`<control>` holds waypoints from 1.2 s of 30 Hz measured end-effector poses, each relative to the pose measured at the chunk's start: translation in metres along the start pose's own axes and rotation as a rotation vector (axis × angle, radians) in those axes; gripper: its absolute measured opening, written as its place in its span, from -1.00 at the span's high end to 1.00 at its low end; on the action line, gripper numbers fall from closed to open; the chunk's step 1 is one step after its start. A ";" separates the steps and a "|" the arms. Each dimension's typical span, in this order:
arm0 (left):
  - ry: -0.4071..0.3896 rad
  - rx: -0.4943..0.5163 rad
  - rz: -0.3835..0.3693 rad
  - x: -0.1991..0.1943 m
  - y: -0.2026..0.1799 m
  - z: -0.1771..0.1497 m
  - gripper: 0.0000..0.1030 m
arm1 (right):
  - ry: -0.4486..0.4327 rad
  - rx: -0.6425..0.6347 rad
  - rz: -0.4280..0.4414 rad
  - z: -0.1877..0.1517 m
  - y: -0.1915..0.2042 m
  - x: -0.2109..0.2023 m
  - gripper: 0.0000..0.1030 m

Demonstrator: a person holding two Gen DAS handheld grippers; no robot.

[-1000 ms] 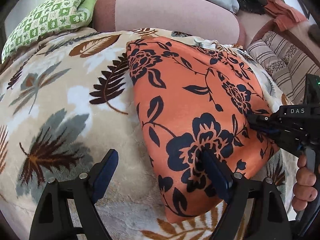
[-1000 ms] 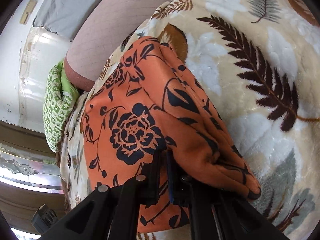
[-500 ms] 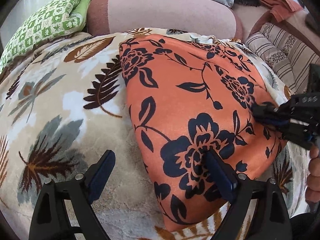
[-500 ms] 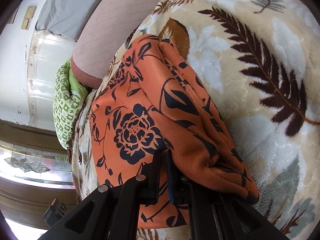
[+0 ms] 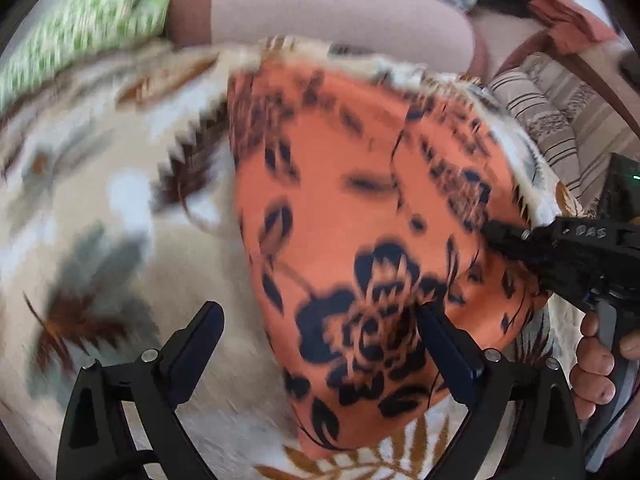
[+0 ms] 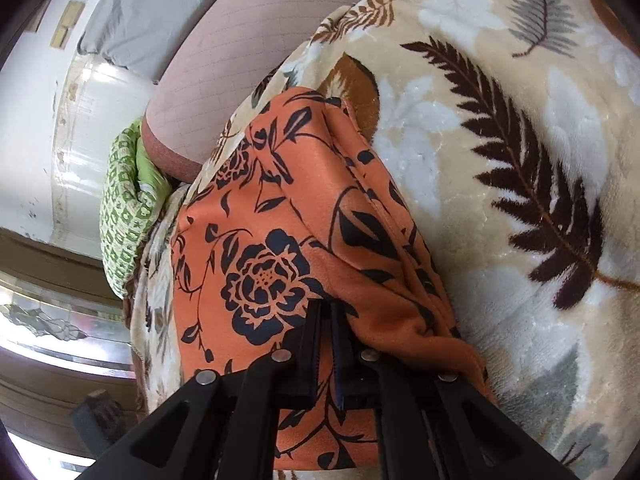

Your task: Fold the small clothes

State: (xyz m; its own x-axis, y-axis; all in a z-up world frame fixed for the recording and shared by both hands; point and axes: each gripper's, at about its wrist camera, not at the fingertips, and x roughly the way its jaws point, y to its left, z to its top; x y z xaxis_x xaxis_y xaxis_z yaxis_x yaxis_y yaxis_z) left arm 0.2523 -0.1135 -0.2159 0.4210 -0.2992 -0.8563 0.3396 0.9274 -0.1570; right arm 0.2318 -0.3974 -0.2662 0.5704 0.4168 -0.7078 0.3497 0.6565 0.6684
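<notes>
1. Lying on the leaf-print blanket, the orange floral garment is folded, its layered edge bunched toward the right gripper.
2. The right gripper pinches that garment's edge, fingers nearly together.
3. The left gripper gapes wide, one finger over the garment, holding nothing.

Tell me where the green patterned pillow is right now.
The green patterned pillow sits at left in the right wrist view, past the orange floral garment, against the pink cushion.
</notes>
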 end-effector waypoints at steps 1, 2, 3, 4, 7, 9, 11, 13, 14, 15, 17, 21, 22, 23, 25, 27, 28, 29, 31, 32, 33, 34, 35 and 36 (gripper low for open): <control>-0.044 0.009 0.021 -0.007 0.002 0.006 -0.89 | 0.001 -0.001 -0.006 0.000 0.002 0.000 0.84; -0.071 0.002 0.041 -0.011 0.005 0.010 -0.89 | 0.005 0.011 -0.006 0.001 0.004 0.000 0.84; -0.098 -0.022 0.063 -0.014 0.013 0.015 -0.89 | 0.009 0.026 0.000 0.004 0.007 0.000 0.83; -0.106 -0.046 0.073 -0.014 0.019 0.019 -0.90 | 0.004 0.037 0.009 0.007 0.009 -0.001 0.83; -0.063 -0.133 0.091 0.001 0.040 0.024 -0.91 | -0.079 -0.031 -0.009 0.025 0.035 -0.009 0.78; -0.048 -0.195 0.060 0.007 0.048 0.024 -0.91 | -0.109 -0.047 -0.008 0.044 0.050 -0.004 0.78; -0.059 -0.199 0.078 0.006 0.046 0.025 -0.91 | -0.118 -0.014 0.013 0.064 0.053 0.005 0.79; -0.079 -0.146 0.131 0.004 0.034 0.023 -0.93 | -0.121 -0.003 0.010 0.084 0.051 0.024 0.68; -0.084 -0.121 0.149 0.004 0.028 0.022 -0.95 | -0.097 -0.006 -0.045 0.094 0.046 0.042 0.67; -0.079 -0.105 0.158 0.004 0.027 0.020 -0.95 | -0.055 -0.004 -0.096 0.100 0.041 0.059 0.66; -0.058 -0.073 0.184 0.007 0.021 0.019 -0.95 | -0.041 0.013 -0.046 0.108 0.028 0.079 0.67; -0.062 -0.061 0.191 0.000 0.020 0.024 -0.95 | -0.026 0.053 0.012 0.118 0.031 0.069 0.62; -0.049 -0.061 0.173 -0.001 0.021 0.026 -0.95 | -0.039 0.031 0.033 0.118 0.036 0.065 0.62; -0.028 -0.061 0.144 -0.002 0.024 0.027 -0.95 | -0.044 -0.026 0.086 0.117 0.051 0.062 0.62; -0.001 -0.083 0.116 -0.001 0.030 0.027 -0.95 | 0.005 -0.097 0.178 0.112 0.076 0.068 0.62; -0.014 -0.140 0.126 -0.002 0.039 0.024 -0.95 | 0.077 -0.147 0.276 0.104 0.099 0.081 0.62; -0.020 -0.161 0.122 -0.003 0.042 0.023 -0.95 | 0.110 -0.172 0.319 0.098 0.110 0.089 0.62; -0.022 -0.186 0.110 -0.003 0.045 0.020 -0.95 | 0.142 -0.190 0.352 0.094 0.119 0.098 0.62; 0.004 -0.215 0.070 0.002 0.048 0.015 -0.95 | 0.212 -0.200 0.376 0.082 0.131 0.121 0.61; 0.023 -0.223 0.051 0.006 0.049 0.012 -0.95 | 0.239 -0.205 0.345 0.078 0.134 0.136 0.61; 0.061 -0.237 0.022 0.012 0.051 0.008 -0.95 | 0.250 -0.205 0.313 0.074 0.132 0.149 0.59; 0.089 -0.246 0.003 0.018 0.052 0.006 -0.96 | 0.258 -0.192 0.296 0.072 0.129 0.162 0.60; 0.109 -0.254 -0.018 0.022 0.052 0.003 -1.00 | 0.264 -0.176 0.293 0.071 0.124 0.172 0.62; 0.103 -0.246 -0.026 0.024 0.052 0.002 -1.00 | 0.257 -0.167 0.298 0.071 0.122 0.174 0.63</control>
State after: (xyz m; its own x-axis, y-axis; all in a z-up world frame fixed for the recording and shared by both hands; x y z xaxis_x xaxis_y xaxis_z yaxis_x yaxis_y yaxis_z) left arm 0.2813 -0.0728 -0.2436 0.3229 -0.3105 -0.8940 0.1288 0.9503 -0.2835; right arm 0.4266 -0.2897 -0.2921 0.4170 0.7332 -0.5371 0.0598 0.5675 0.8212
